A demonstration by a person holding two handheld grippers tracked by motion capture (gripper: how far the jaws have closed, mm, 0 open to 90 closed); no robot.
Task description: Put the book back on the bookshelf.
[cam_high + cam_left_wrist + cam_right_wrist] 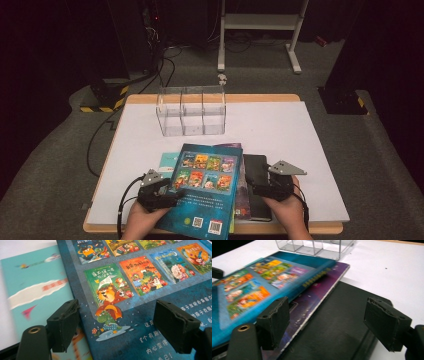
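Several books lie stacked at the near edge of the white bench (pixel 280 125) — a dark blue picture book (pixel 205 192) with small colourful covers printed on it sits on top, over a purple book (pixel 317 300), a black book (pixel 257 172) at the right and a light teal book (pixel 167 161) that peeks out at the left. Behind the stack, well apart from it, stands a clear plastic organiser (pixel 191 110) with upright dividers.

Both claws are held low by the person's hands at the near edge. The left claw (pixel 120 327) hangs wide open, gripping nothing, with one jaw over the left edge of the blue book and the other over its cover. The right claw (pixel 329 322) is also wide open and empty — its jaws straddle the black book, and the left one is just beside the purple book's edge.
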